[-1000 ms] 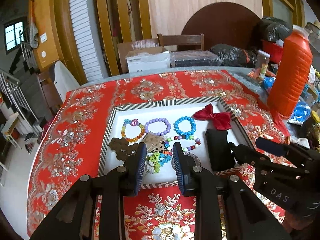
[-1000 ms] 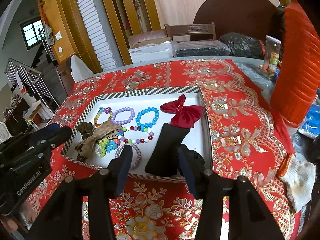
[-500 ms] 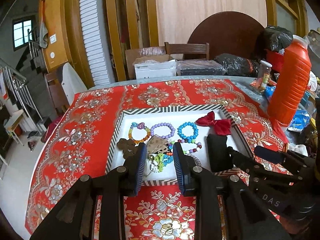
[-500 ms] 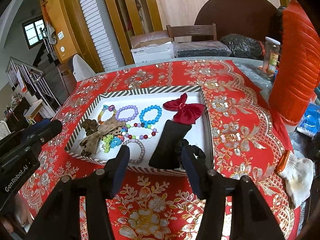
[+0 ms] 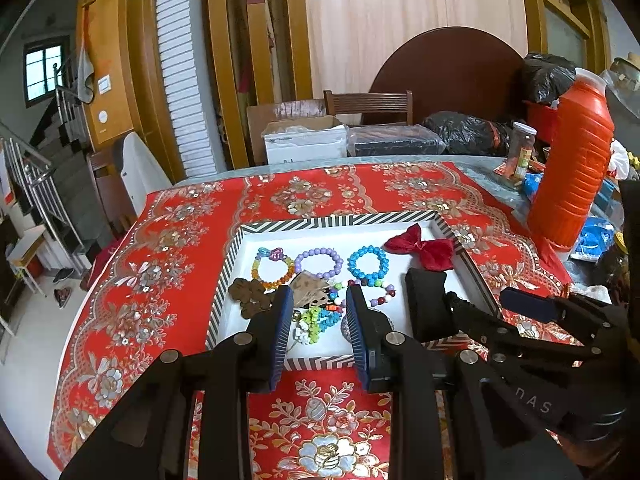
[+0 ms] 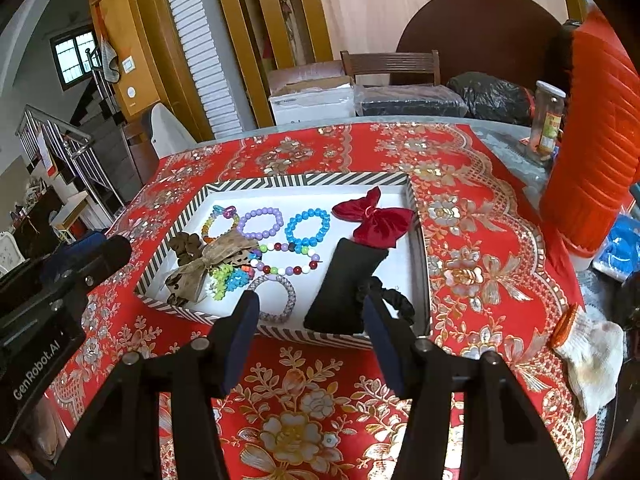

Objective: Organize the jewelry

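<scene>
The left gripper (image 5: 317, 322) is held with its jaws parted. The right gripper (image 6: 308, 322) is held wider apart, nothing gripped.

Glossy plastic beads form the blue bracelet (image 6: 307, 227) and purple bracelet (image 6: 262, 223); the red bow (image 6: 374, 220) looks like soft velvet, the black pouch (image 6: 345, 285) matt cloth, the tray (image 6: 280, 180) striped card, the tablecloth (image 6: 472, 240) shiny brocade

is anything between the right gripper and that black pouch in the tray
Only the tray's striped near wall lies between the open right gripper and the black pouch. A black scrunchie sits against the pouch's right side.
</scene>
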`<action>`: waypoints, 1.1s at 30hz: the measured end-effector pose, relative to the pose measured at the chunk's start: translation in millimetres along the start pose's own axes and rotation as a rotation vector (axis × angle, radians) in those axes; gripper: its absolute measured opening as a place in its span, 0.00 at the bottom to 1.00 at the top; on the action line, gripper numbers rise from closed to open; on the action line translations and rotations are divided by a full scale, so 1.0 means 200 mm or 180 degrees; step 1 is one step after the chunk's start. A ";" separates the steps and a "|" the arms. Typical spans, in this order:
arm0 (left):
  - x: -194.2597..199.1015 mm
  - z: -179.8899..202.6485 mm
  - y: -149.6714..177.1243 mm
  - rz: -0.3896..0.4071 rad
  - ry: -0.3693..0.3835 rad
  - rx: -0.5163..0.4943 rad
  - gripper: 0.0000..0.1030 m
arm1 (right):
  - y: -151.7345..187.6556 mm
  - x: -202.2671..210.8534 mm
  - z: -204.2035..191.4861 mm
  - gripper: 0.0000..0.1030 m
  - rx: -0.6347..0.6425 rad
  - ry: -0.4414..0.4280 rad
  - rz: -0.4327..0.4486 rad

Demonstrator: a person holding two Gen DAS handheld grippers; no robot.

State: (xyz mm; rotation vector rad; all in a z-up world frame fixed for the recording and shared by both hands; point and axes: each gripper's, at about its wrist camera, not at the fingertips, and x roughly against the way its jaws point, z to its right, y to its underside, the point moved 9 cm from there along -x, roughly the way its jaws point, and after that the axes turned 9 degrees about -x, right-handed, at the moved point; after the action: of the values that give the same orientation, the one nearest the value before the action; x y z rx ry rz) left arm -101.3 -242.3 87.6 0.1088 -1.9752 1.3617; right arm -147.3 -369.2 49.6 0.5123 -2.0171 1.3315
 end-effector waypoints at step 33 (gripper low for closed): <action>-0.03 -0.02 0.01 -0.0006 -0.0038 0.0018 0.25 | 0.01 -0.03 -0.02 0.56 0.0027 -0.0003 -0.0057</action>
State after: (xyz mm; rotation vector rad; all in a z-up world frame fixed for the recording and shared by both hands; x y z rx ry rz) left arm -96.1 -239.6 82.6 0.1217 -1.9810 1.3683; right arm -144.1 -364.6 45.0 0.5338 -2.0038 1.3297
